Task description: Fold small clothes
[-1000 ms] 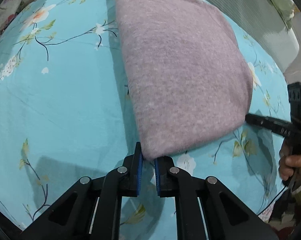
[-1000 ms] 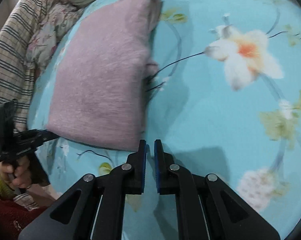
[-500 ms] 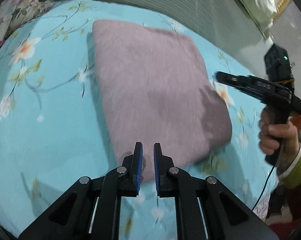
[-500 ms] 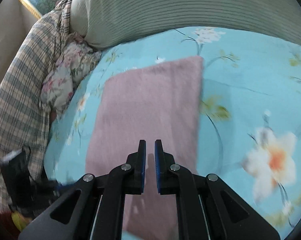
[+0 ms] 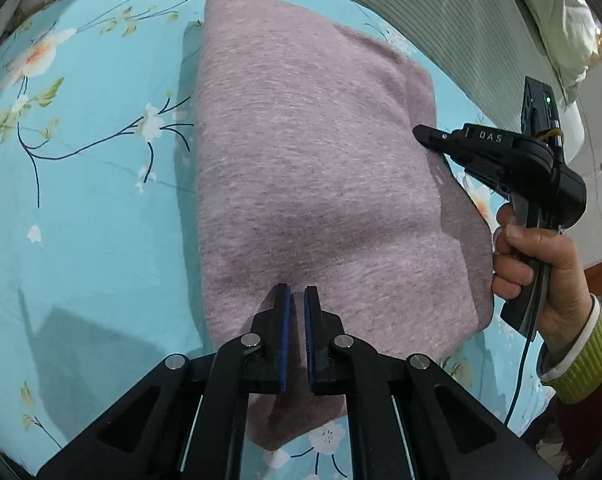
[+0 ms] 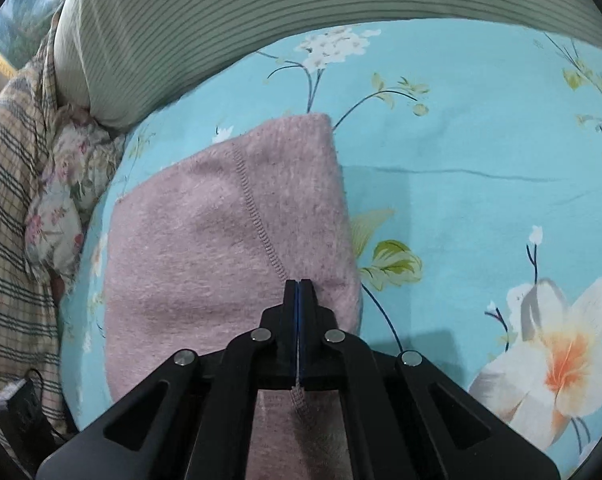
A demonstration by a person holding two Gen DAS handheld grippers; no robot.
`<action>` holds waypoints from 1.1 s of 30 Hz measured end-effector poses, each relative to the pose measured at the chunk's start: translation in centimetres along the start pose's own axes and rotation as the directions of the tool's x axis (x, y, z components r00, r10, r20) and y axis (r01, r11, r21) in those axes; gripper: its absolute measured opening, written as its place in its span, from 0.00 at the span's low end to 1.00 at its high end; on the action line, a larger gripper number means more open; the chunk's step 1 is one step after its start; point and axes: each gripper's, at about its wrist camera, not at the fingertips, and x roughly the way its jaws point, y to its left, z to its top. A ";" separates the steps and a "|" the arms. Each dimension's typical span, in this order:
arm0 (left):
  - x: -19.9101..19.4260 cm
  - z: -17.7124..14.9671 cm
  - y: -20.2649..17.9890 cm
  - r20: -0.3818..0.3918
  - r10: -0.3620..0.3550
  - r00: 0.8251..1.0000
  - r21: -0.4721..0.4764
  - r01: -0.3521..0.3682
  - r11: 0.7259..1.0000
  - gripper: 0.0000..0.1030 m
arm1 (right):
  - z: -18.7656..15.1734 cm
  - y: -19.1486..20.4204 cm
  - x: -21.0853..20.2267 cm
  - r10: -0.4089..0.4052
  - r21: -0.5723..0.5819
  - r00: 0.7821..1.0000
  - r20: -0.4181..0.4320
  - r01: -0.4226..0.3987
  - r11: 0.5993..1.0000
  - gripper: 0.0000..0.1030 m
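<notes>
Pink knit garment (image 5: 321, 184) lies folded into a thick pad on the blue floral bedsheet (image 5: 85, 216), toward the bed's head edge where a striped pillow (image 6: 285, 16) runs along the top. In the right wrist view the right claw (image 6: 297, 286) is pinched tight on a fold of that garment along its stitched seam (image 6: 257, 216), a strip of fabric showing between the blue pads. In the left wrist view the left claw (image 5: 295, 294) hovers over the garment's near edge with its pads (image 5: 285, 320) a narrow gap apart; nothing seems to be caught between them, though the fabric right below makes that hard to judge. Further right in that view the right hand (image 5: 541, 264) grips the black handle of its tool, whose tip meets the garment's right edge. A plaid cloth (image 6: 9, 216) and a flowered cushion (image 6: 61, 200) sit at the bed's left side.
</notes>
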 end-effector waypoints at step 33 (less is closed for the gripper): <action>0.9 -7.8 -1.0 -0.082 0.035 0.996 0.075 -0.029 0.997 0.07 | -14.8 -0.5 -5.8 -0.036 -0.105 0.988 -0.149 0.021 0.994 0.00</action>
